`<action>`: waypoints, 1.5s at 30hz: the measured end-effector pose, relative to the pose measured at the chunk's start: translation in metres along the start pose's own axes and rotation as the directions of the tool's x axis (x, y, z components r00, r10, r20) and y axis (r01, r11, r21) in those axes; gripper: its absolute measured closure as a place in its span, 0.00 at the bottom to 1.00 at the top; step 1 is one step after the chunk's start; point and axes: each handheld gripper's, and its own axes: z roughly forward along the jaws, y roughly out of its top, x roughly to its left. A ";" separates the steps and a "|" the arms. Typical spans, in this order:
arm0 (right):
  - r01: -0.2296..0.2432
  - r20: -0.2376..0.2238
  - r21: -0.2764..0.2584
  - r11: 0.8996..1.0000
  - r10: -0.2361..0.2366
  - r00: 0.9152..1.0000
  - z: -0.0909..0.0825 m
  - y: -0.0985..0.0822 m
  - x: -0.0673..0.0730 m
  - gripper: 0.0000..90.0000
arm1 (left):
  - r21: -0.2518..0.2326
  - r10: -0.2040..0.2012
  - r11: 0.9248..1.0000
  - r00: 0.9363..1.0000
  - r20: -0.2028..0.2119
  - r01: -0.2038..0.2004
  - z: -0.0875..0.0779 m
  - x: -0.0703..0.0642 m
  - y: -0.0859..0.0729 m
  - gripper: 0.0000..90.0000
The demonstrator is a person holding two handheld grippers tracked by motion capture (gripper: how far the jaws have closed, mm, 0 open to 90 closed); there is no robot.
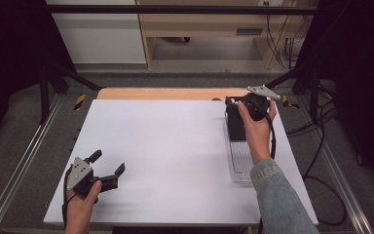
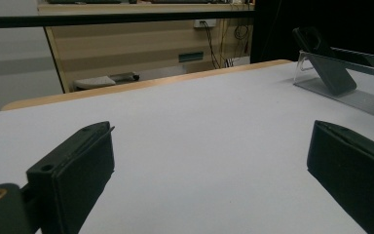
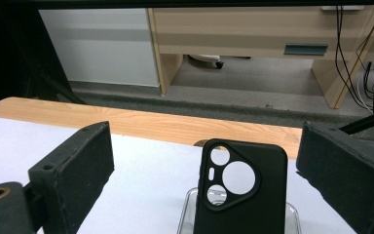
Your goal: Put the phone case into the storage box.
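In the high view the right gripper sits at the far right of the white table, and the person's right hand and denim sleeve cover most of what lies under it: the black phone case shows as a dark block just left of the hand, and the clear plastic stand runs near-wards from it, its near end partly cut by the sleeve. How the right jaws stand is hard to make out from above, since the hand and the grey plate hide them. The right gripper view settles it: the two black jaws are spread wide, one on each side of the phone case, apart from it and gripping nothing. That view also shows the case upright with its camera cut-outs facing the lens, its lower part cut off by the bottom edge, and a bit of the clear stand behind it. The left gripper rests at the near left of the table, held in the left hand, jaws released and wide apart. The left gripper view shows bare table between its jaws and, far to the right, the phone case leaning on the stand, whose right end runs out of the picture.
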 end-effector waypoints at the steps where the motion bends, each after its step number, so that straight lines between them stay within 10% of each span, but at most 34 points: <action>1: 0.001 -0.003 -0.001 1.000 -0.001 1.000 -0.001 0.000 0.000 0.08 | 0.000 0.001 1.000 1.000 0.001 -0.001 0.000 0.000 0.000 0.04; 45: 0.018 -0.108 -0.066 0.998 -0.025 0.994 -0.057 0.009 -0.009 0.06 | -0.015 0.018 1.000 1.000 -0.020 -0.018 -0.022 0.020 0.003 0.02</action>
